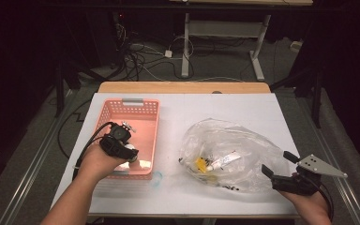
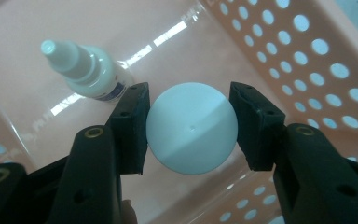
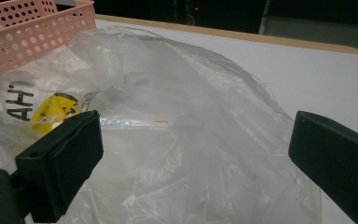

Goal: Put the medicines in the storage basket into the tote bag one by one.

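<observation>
A round white ball-like object (image 2: 192, 128) sits at the centre of the left gripper view, pinched between the two black pads of the left gripper (image 2: 189, 128), which press on it from either side. It hangs over the glossy floor of a pink perforated plastic basket (image 2: 307, 51). In the upper left of that frame a small white squeeze bottle with a pointed cap (image 2: 86, 70) lies tilted on the basket floor, just beside the left pad.

In the high view the left gripper (image 1: 129, 152) hovers over the near end of the basket (image 1: 143, 108), left of centre. Right of centre lies a crumpled clear plastic bag (image 1: 229, 154) with small items inside, among them something yellow (image 1: 200, 164). At the lower right the right gripper (image 1: 277, 164) points at the bag's edge with its jaws spread wide, nothing between the pads; in the right gripper view the bag (image 3: 191, 140) lies just beyond them.
</observation>
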A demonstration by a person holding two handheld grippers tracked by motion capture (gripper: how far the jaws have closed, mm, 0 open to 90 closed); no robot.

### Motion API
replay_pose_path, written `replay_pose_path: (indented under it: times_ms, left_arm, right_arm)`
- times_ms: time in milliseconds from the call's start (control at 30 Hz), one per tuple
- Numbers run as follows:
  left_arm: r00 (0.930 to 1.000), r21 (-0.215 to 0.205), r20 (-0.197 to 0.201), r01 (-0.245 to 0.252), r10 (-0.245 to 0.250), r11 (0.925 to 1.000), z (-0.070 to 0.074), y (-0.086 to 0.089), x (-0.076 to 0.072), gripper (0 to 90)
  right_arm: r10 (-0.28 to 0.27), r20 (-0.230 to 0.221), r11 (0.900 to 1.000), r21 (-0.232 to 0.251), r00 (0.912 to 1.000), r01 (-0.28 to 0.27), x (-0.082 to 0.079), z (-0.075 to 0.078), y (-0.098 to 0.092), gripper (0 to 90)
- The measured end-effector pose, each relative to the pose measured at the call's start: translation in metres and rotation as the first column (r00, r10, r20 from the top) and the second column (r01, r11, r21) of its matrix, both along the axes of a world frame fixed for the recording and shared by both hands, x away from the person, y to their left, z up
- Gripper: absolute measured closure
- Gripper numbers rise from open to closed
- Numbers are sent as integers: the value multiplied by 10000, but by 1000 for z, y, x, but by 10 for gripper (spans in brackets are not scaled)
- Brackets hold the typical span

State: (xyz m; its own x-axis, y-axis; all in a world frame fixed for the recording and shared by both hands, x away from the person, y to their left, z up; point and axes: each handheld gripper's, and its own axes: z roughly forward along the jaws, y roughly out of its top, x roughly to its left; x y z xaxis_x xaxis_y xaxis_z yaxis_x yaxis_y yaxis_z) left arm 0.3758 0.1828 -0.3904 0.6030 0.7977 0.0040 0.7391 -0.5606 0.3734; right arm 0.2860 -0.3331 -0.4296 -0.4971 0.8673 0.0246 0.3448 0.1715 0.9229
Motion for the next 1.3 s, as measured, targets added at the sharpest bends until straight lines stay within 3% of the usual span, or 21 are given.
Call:
replay_pose_path:
  times_ms: [333,1000,1300]
  left_arm:
    - [9996,115,-9,288,-288,9995,8,-13,0,491]
    - [9972,4,141,735,-735,9973,48,-38,5,491]
    - [9942,-80,282,1037,-1034,9946,60,-52,7,491]
  right_arm:
    - [5,-14,10000,-5,10000,-5,0,0,0,36]
    - [32,-22,10000,-9,10000,-32,0,0,1,35]
    - [22,-3,10000,-16,10000,-22,0,0,0,36]
